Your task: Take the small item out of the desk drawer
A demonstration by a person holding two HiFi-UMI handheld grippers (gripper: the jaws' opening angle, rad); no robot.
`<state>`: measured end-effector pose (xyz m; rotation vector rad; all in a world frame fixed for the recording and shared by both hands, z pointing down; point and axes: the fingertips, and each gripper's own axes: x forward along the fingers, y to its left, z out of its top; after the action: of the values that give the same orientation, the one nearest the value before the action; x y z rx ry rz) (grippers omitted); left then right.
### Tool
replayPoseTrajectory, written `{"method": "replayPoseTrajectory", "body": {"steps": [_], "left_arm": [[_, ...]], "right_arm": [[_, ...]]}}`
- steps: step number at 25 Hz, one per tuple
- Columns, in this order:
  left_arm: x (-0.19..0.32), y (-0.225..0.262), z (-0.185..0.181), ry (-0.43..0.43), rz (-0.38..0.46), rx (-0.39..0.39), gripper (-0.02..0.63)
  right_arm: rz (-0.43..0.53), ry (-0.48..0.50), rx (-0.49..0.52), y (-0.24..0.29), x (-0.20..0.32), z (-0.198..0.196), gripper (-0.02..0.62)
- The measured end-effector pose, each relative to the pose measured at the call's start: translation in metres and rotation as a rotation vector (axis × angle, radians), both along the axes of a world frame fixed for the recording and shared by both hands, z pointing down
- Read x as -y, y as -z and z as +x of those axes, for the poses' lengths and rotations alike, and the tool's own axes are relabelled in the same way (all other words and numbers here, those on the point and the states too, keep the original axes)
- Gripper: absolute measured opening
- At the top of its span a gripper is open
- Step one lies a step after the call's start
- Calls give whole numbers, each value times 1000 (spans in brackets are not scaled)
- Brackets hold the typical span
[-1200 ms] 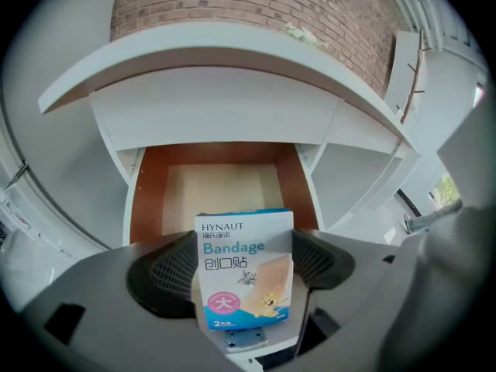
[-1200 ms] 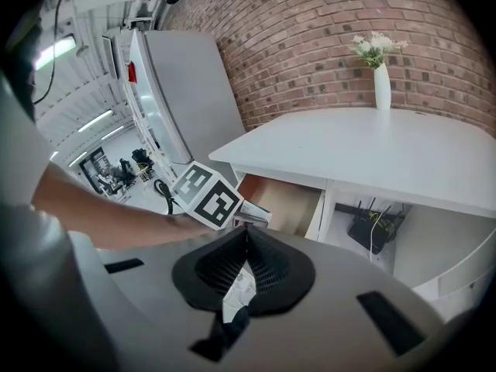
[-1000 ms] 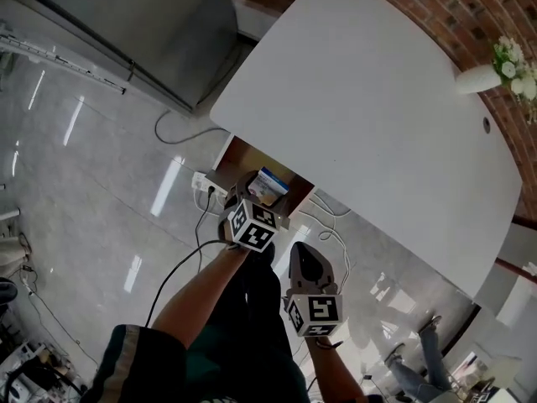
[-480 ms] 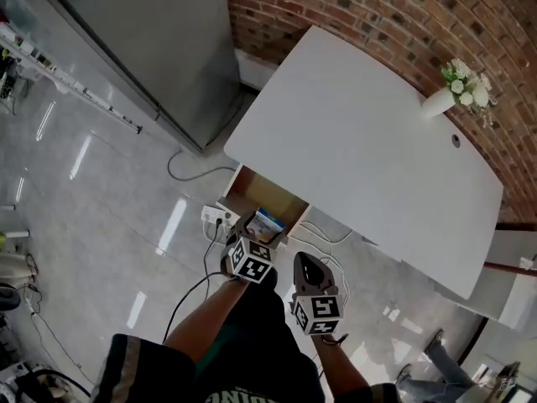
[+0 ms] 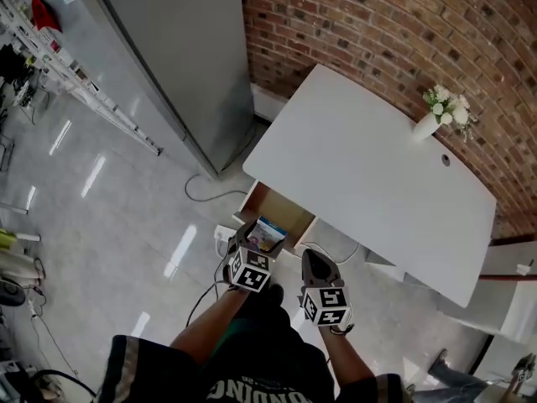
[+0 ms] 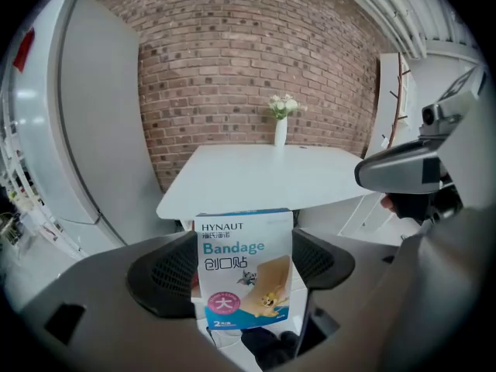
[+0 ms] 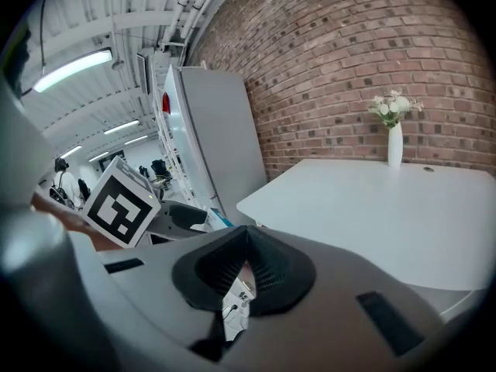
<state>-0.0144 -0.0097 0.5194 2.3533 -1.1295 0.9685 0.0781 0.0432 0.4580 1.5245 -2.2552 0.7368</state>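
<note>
A white and blue bandage box [image 6: 243, 268] stands upright between the jaws of my left gripper [image 6: 242, 273], which is shut on it. In the head view the left gripper [image 5: 256, 250] holds the box [image 5: 268, 233] just above the open wooden drawer [image 5: 267, 208] under the white desk [image 5: 369, 175]. My right gripper [image 5: 317, 269] hovers to the right of it, below the desk's front edge. Its jaws [image 7: 246, 273] are pressed together with nothing between them.
A white vase of flowers [image 5: 436, 112] stands at the desk's far right corner against the brick wall. A tall grey cabinet [image 5: 168, 49] stands left of the desk. A power strip [image 5: 223, 235] and cables lie on the glossy floor beneath the drawer.
The head camera has pulled back and tilted up, so more wall and cabinet show. Both grippers kept their hold and stayed near the drawer's front, the box still in the left one.
</note>
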Motion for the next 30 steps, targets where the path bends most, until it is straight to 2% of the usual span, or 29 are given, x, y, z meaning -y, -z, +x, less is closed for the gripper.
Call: {"method": "replayPoseTrajectory", "body": {"steps": [12,19,30], "left_arm": [[63,132,-31,64,254,-54,397],[90,212,-39,68,405,-77,397],[85,254,-46,64,486,-101,397]], "right_arm": [[212,22,-3,106,50,-1,25],[331,27,-7,171,74,0,25],[409,27,-31,205,74,-6,23]]}}
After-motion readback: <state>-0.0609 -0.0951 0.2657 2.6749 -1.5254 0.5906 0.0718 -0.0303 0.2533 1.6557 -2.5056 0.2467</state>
